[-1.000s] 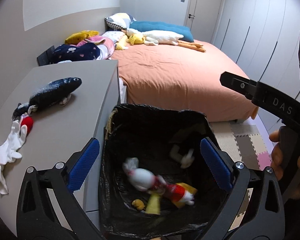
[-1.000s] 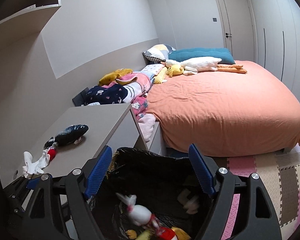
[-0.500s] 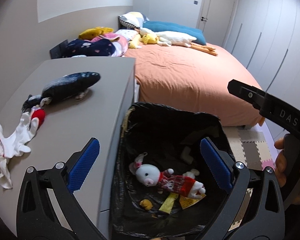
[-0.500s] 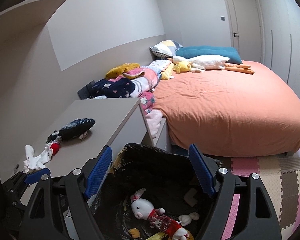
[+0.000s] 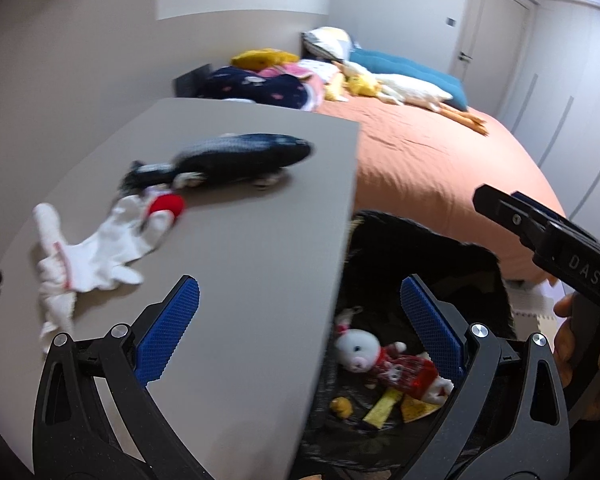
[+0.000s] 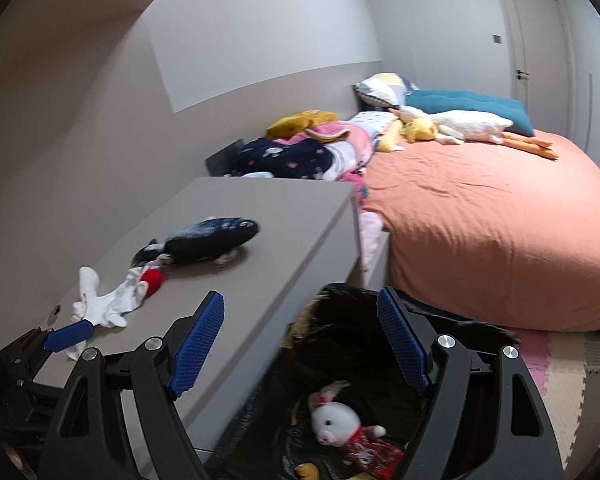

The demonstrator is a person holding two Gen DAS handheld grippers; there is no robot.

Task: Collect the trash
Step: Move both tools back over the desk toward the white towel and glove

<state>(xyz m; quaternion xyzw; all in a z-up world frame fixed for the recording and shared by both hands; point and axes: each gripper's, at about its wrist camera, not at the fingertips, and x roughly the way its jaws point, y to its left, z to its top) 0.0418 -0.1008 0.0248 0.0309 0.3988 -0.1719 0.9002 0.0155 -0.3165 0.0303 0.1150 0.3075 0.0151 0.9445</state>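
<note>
A bin lined with a black bag stands beside the grey desk. In the bin lie a white plush rabbit in red and yellow scraps. On the desk lie a dark plush fish and a white cloth with a red piece. My left gripper is open, straddling the desk's edge above the bin. My right gripper is open over the bin's left rim, with nothing between its fingers.
A bed with an orange sheet lies behind the bin, with pillows, clothes and plush toys at its head. Foam floor mats lie to the right. A closed door and wardrobe panels stand at the far right.
Both views have swung left: the desk with the fish and white cloth now fills more of the frames, and the bin has shifted right. The rabbit has come to rest in the bin.
</note>
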